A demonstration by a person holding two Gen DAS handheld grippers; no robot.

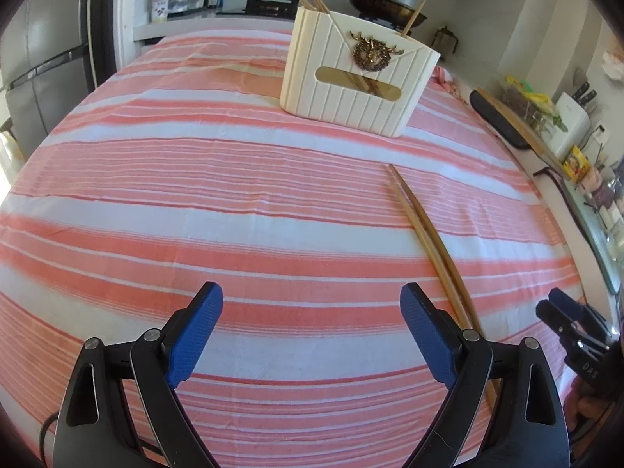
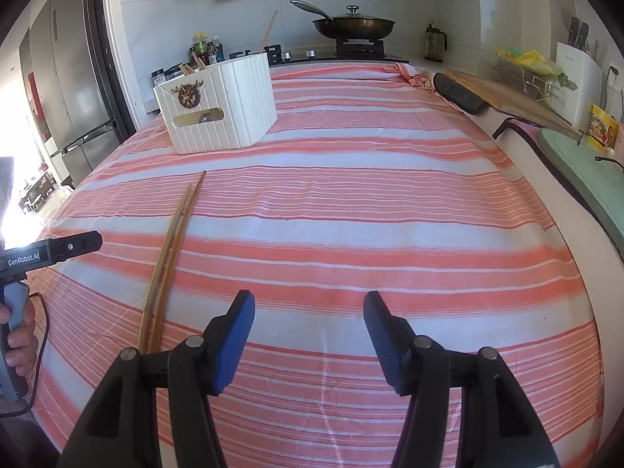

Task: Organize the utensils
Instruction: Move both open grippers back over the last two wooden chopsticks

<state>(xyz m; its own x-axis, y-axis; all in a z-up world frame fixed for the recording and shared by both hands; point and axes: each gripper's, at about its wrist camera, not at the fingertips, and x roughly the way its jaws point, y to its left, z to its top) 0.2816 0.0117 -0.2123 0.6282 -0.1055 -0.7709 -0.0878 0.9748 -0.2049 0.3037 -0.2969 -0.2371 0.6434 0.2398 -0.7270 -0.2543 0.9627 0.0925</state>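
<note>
A pair of wooden chopsticks (image 1: 427, 234) lies on the striped cloth, side by side; it also shows in the right wrist view (image 2: 173, 241). A cream ribbed utensil holder (image 1: 358, 78) with a gold stag ornament stands further back and holds several chopsticks; it also shows in the right wrist view (image 2: 218, 105). My left gripper (image 1: 312, 304) is open and empty, just left of the chopsticks' near end. My right gripper (image 2: 308, 308) is open and empty, to the right of the chopsticks. The right gripper's tip also shows in the left wrist view (image 1: 565, 312).
A pink and white striped cloth (image 2: 351, 214) covers the table. Behind it a stove holds a lidded pan (image 2: 353, 25). Bottles (image 2: 204, 48) stand at the back left. A cutting board (image 2: 503, 95), a knife block (image 2: 577, 74) and a green board (image 2: 589, 171) are on the right. A fridge (image 2: 74, 89) is at left.
</note>
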